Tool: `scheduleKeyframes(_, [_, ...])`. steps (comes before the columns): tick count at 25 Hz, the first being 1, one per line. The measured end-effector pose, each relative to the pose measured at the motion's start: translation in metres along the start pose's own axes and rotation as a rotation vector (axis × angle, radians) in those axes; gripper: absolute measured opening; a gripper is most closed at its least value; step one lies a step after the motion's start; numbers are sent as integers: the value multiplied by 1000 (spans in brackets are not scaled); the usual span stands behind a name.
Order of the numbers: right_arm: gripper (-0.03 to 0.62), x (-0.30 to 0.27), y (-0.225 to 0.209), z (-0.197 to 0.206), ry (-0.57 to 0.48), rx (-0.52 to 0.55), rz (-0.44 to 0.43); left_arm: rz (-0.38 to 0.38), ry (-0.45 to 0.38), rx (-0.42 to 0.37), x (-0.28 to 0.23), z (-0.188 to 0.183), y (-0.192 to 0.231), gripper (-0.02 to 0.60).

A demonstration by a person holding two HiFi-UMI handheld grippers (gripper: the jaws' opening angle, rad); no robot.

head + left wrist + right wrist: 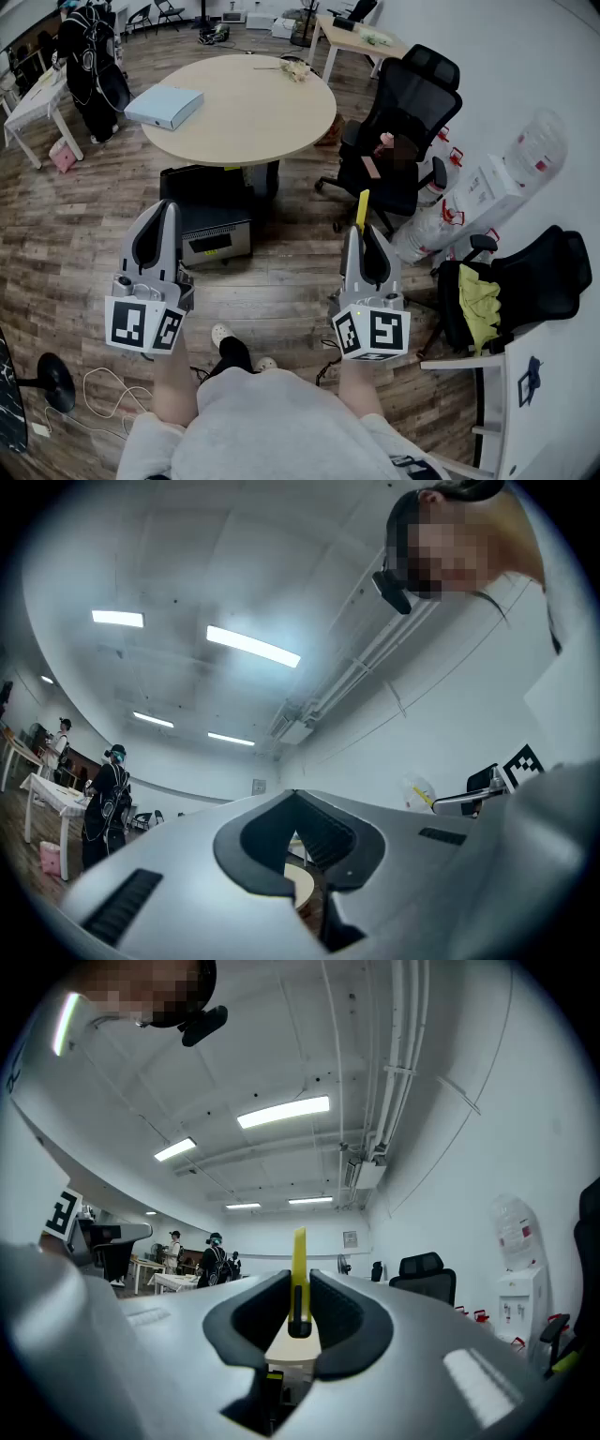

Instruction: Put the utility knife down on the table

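Clamped upright between the jaws of the right gripper [363, 232] [298, 1281]: yellow utility knife [362, 206] [299, 1246], slim end poking out past the jaw tips, black slider down between the pads. Held in the air over the wood floor [66, 234], not on the table [246, 105]. Round tan table ahead of both jaw pairs and well apart from them, nearer the left pair's line. On it, far-left side, a light blue box [164, 106]. Just ahead of the right jaws, a black office chair [405, 131]; further to their right, a water dispenser [497, 187] by the wall.

Left gripper [168, 208] [294, 799] level with the right one, jaws closed tip to tip, nothing between them; sliver of table edge seen through the gap under the tips. Ahead of the left jaws, at the table's foot, a black case [208, 217] on the floor.
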State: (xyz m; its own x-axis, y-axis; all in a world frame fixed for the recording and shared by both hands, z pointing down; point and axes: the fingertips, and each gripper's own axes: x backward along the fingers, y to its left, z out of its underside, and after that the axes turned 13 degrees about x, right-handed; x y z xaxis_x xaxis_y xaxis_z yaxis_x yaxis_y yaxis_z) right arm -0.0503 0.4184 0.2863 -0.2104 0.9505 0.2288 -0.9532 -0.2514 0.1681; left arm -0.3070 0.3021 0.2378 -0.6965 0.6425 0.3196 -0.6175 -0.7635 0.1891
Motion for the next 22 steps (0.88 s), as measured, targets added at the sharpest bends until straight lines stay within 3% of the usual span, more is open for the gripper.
scheduleKeyframes(15, [74, 2, -10, -5, -16, -10, 2, 27, -23, 2, -7, -9, -17, 8])
scheduleKeyframes(22, [74, -11, -6, 2, -7, -10, -14, 21, -25, 16, -16, -4, -4, 8])
